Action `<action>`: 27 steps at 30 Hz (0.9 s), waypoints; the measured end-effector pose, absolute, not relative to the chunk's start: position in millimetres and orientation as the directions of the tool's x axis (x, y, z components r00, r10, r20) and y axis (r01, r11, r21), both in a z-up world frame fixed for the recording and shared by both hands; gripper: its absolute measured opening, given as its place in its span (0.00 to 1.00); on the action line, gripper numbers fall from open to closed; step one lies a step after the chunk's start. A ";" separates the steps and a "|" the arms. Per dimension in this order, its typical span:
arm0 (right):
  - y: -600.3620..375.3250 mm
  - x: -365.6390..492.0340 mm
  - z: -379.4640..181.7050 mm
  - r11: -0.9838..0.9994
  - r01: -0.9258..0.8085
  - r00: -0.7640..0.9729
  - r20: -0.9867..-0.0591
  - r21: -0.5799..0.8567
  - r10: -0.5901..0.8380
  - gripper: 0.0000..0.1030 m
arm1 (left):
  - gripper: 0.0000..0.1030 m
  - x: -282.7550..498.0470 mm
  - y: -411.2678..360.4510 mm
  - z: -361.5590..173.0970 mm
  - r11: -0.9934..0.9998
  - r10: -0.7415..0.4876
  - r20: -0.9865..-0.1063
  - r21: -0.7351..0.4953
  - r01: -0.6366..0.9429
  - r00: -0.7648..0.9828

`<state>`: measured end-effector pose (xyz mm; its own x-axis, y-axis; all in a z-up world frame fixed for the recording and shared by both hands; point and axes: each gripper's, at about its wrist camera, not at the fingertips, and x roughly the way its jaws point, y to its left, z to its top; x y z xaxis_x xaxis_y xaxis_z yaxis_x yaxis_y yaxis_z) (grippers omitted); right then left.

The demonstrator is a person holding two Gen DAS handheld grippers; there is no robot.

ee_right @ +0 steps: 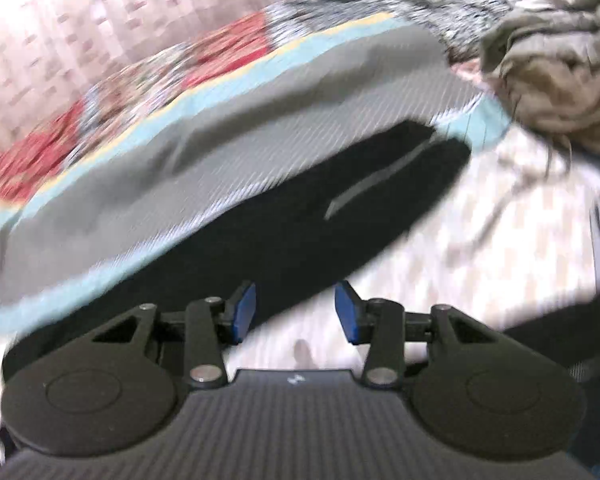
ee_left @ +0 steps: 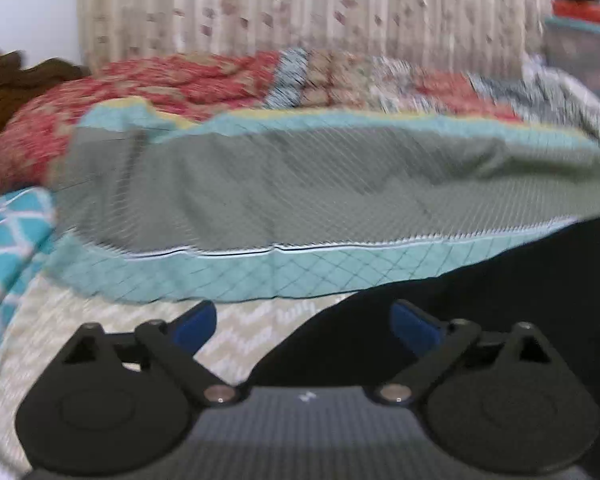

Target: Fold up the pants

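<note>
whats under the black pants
The black pants lie partly on the pale zigzag bedsheet and partly on the gray quilt. Whatever lies beneath their middle is covered.

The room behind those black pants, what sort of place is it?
Most likely a bedroom: the black pants lie on a bed's grey-and-teal quilted bedspread, with a patterned curtain behind and a crumpled beige clothes pile nearby.
</note>
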<state>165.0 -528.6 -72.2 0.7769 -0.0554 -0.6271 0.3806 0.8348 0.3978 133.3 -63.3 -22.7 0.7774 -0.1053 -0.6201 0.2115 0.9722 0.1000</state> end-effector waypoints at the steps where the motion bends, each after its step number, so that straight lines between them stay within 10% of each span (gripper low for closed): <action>1: -540.1 189.4 -71.0 0.817 0.412 0.770 -0.633 0.403 -0.076 0.47 | 0.95 144.5 -70.9 -31.7 0.966 -0.103 -0.632 0.121 0.229 0.768; 5: -577.2 255.7 -76.9 0.771 0.524 0.724 -0.666 0.361 -0.180 0.55 | 0.88 165.7 -86.2 -69.7 0.939 -0.115 -0.677 0.166 0.302 0.727; 9: -606.7 307.1 -102.3 0.707 0.642 0.630 -0.730 0.296 -0.267 0.57 | 0.47 172.0 -86.4 -96.7 0.915 -0.136 -0.729 0.167 0.368 0.670; 15: -634.6 329.8 -145.2 0.634 0.748 0.503 -0.792 0.197 -0.347 0.58 | 0.15 165.8 -90.7 -105.1 0.903 -0.120 -0.700 0.217 0.370 0.704; 18: -634.3 332.5 -145.6 0.669 0.737 0.470 -0.782 0.093 -0.410 0.33 | 0.11 162.4 -90.6 -99.5 0.909 -0.116 -0.663 0.229 0.347 0.740; 19: -640.6 318.1 -136.7 0.682 0.725 0.483 -0.775 0.094 -0.407 0.06 | 0.10 157.9 -90.4 -96.1 0.911 -0.115 -0.646 0.234 0.340 0.754; 27: -662.1 210.2 -82.6 0.635 0.675 0.682 -0.646 0.377 -0.342 0.05 | 0.10 108.1 -83.1 -37.1 0.936 -0.132 -0.540 0.209 0.285 0.831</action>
